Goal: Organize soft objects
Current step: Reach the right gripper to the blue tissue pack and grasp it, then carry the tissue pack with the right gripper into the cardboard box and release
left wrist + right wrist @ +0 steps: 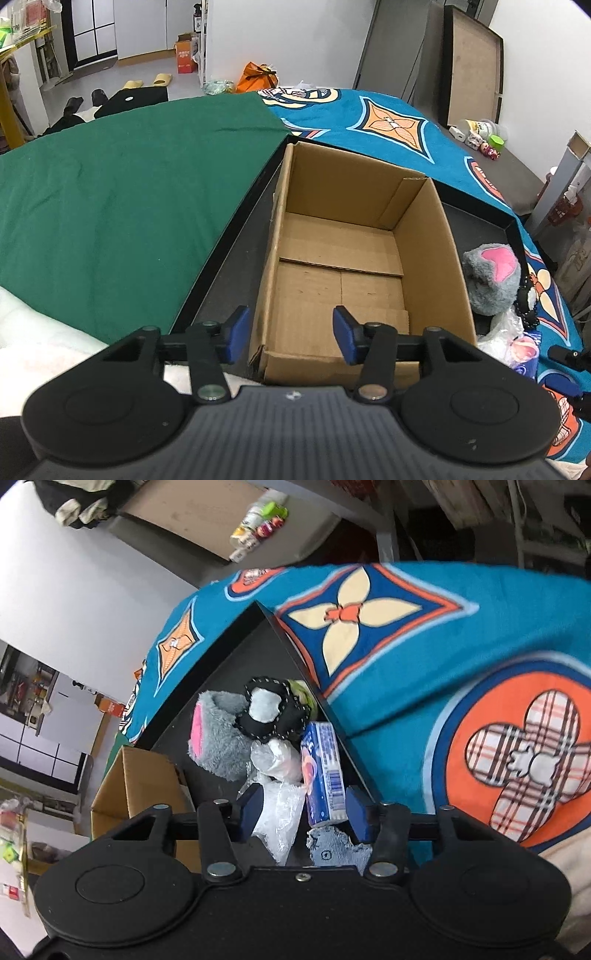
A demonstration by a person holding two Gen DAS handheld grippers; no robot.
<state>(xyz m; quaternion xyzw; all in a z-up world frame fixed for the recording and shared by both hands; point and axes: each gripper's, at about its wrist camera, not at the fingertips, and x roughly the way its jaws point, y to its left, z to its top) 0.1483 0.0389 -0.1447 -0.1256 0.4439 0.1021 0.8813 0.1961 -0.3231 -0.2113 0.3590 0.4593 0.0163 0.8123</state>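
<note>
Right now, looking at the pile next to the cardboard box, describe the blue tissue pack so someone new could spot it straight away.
Start at the black tray on the patterned blue cloth. Right of the cardboard box lies a pile of soft items. The tissue pack is at its right edge, before the open right gripper: the only boxy, printed blue item, with a barcode.

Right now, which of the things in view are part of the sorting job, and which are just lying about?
Part of the job:
cardboard box, open, nothing inside
grey plush
black stitched toy
tissue pack
clear plastic bag
denim scrap
left gripper and right gripper, both open

Lying about:
yellow slippers
orange bag
small figurines
</note>
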